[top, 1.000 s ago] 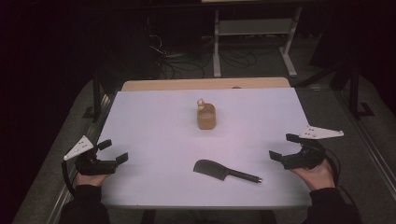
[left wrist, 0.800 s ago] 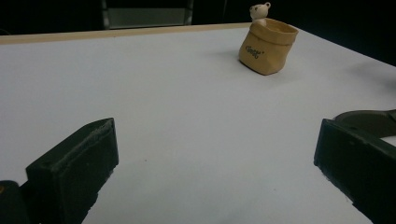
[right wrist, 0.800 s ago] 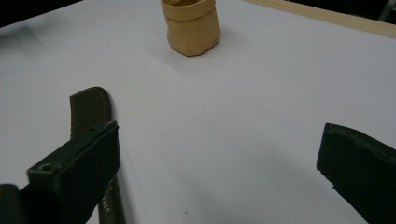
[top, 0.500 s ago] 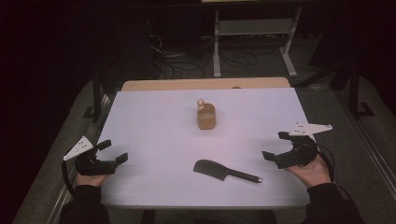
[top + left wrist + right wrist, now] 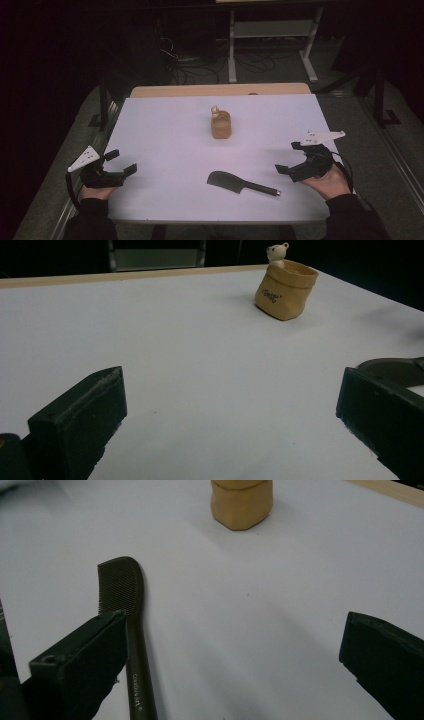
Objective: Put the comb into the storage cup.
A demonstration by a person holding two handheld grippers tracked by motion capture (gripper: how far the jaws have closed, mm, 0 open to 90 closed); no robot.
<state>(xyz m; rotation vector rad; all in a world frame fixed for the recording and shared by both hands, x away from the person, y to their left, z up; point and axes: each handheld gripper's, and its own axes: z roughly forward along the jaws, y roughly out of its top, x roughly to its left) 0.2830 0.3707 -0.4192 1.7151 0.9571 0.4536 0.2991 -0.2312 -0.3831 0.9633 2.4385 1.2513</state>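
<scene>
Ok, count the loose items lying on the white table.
2. A tan cup with a small bear figure on its rim stands near the table's middle, toward the far edge; a black comb lies flat near the front edge, closer to the right tool.

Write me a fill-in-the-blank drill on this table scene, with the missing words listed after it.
1. The black comb lies flat on the white table, nearer the ____ gripper.
2. The tan pot has a small white ____ figure on its rim.
3. The fingers of the left gripper and of the right gripper are spread ____, holding nothing.
4. The tan pot stands ____ from the person than the black comb.

Missing words: right; bear; open; farther
</scene>
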